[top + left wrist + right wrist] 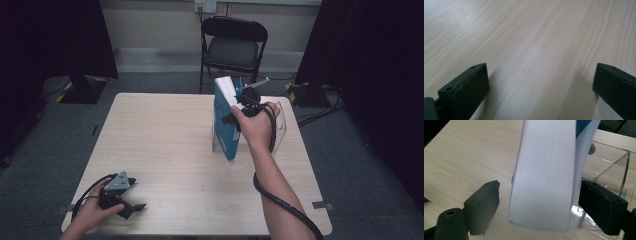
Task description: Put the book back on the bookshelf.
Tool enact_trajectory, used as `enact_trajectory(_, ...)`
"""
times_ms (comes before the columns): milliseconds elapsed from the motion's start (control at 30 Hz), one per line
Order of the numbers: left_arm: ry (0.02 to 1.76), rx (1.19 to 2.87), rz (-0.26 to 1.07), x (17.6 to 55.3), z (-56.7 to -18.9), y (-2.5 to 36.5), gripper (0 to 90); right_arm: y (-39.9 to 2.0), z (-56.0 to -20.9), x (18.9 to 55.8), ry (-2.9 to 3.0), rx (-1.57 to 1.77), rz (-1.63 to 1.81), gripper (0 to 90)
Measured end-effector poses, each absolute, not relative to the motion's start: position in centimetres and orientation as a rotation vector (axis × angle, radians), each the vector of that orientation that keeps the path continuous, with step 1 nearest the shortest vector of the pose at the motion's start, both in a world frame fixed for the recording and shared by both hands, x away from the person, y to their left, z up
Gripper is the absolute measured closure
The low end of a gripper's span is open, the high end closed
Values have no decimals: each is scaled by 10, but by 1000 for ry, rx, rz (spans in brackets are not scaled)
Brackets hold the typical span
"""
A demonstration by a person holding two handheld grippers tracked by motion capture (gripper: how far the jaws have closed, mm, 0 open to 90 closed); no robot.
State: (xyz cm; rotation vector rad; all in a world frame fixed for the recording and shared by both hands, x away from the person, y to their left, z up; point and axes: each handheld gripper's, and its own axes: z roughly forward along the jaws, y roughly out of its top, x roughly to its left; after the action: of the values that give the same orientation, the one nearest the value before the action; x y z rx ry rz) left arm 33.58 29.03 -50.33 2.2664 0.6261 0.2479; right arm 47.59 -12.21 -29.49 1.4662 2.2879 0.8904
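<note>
The right tongs [539,202], at the bottom of the right gripper view, stand apart around the upright blue book [226,117], neither pad pressing it, at the clear acrylic stand [280,125] right of centre, while the left tongs [131,205] rest open lower left on the table [165,145].

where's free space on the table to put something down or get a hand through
The table is bare across its left and middle, from the far edge down to the left gripper at the near left corner. It is crowded at the far right, where the right gripper, the blue book and the clear stand sit together.
</note>
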Motion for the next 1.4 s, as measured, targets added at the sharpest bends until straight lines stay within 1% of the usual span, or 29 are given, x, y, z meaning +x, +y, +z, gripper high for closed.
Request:
enact_trajectory(200,626,2267,248,336,-503,290,0,-124,-295,470,2318,1451,859,166)
enact_trajectory(567,627,2266,250,336,-503,290,0,-130,-297,457,2347,1410,925,168)
enact_trajectory(933,629,2262,252,336,-504,290,0,-138,-308,440,2397,1377,957,180)
enact_trajectory(1400,631,2260,253,335,-504,290,1,-144,-331,424,2456,1305,975,188)
